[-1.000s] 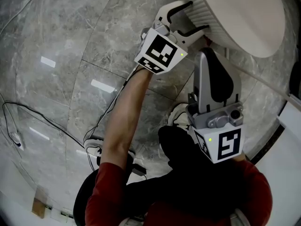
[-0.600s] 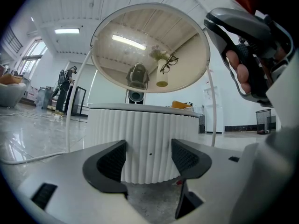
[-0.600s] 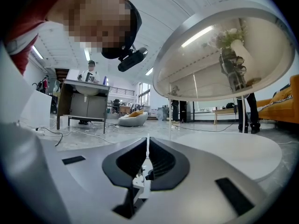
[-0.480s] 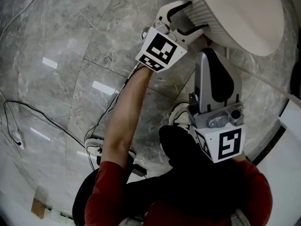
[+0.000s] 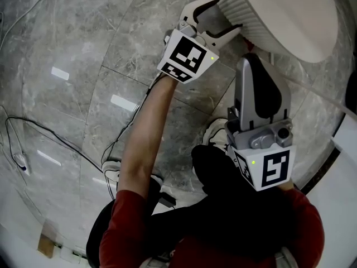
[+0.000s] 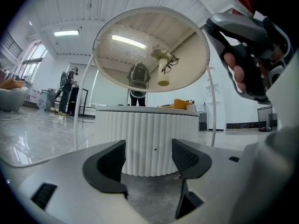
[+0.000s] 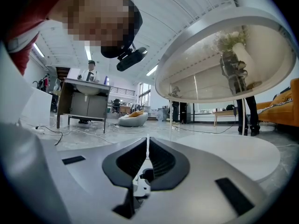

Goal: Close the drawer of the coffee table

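The coffee table has a round white top (image 5: 290, 15) over a ribbed white round body (image 5: 231, 1). In the left gripper view that ribbed body (image 6: 148, 141) stands straight ahead on the floor, under the round top (image 6: 152, 50). I cannot tell a drawer front apart on it. My left gripper (image 5: 228, 14) is open close to the ribbed wall, with nothing between its jaws (image 6: 148, 160). My right gripper (image 5: 254, 63) hangs back, below the table's edge, jaws shut and empty (image 7: 147, 155). The tabletop (image 7: 224, 59) shows at its upper right.
Grey marble floor lies all round, with a black cable (image 5: 39, 133) trailing at the left. The person's shoes (image 5: 215, 134) stand by the table. A thin white table leg (image 6: 212, 106) rises right of the ribbed body. A desk (image 7: 86, 97) and people stand far off.
The left gripper has edged slightly toward the ribbed body, jaws still open. The right gripper has stayed put.
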